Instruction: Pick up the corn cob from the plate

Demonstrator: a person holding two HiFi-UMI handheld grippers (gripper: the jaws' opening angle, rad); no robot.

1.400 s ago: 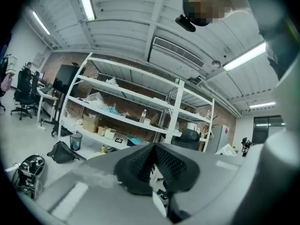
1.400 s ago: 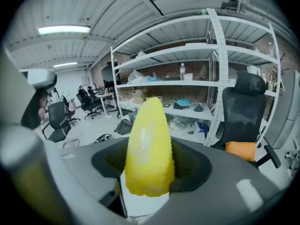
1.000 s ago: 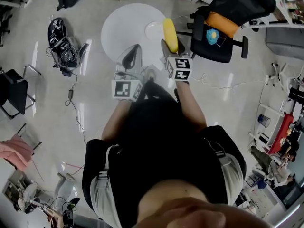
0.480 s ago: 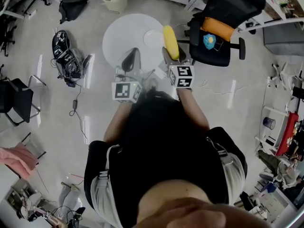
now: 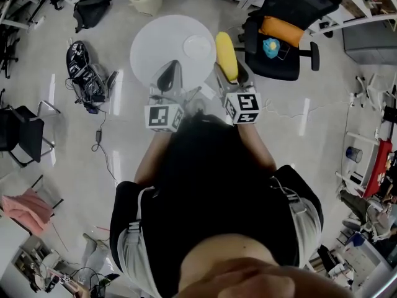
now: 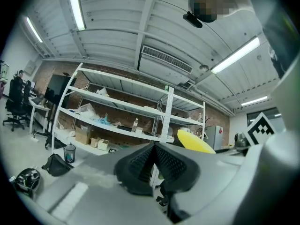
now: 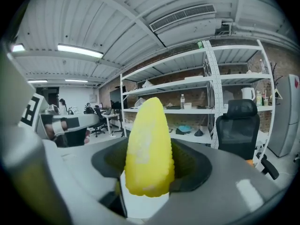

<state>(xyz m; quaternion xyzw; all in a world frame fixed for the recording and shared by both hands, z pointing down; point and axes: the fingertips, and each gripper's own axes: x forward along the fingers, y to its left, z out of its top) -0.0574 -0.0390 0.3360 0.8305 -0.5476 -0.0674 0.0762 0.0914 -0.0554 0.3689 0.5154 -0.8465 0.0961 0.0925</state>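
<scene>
Nearest the person in the head view, the marker cubes sit at frame centre. The left gripper (image 5: 169, 79) has its dark ribbed pads (image 6: 140, 165) pressed together on nothing. It points toward the top of the frame over the lower rim of the round white counter (image 5: 152, 45). To its right, the right gripper (image 5: 231, 73) has its jaws spread wide and clamped on the blunt base of the corn cob (image 5: 226, 54). The cob's long axis runs along the gripper's own line, with the tapered tip aimed away from the person toward the top of the frame. In the right gripper view the cob stands centred between the dark dimpled pads (image 7: 190, 165), yellow, with fine knobbly kernel rows and a paler worn patch. Beyond and to the left of the cob lies the plate (image 5: 197, 44), white, smooth, shallow and bare, so the cob appears to be clear of it. A black office chair (image 5: 291, 17) stands farther off at upper right.
</scene>
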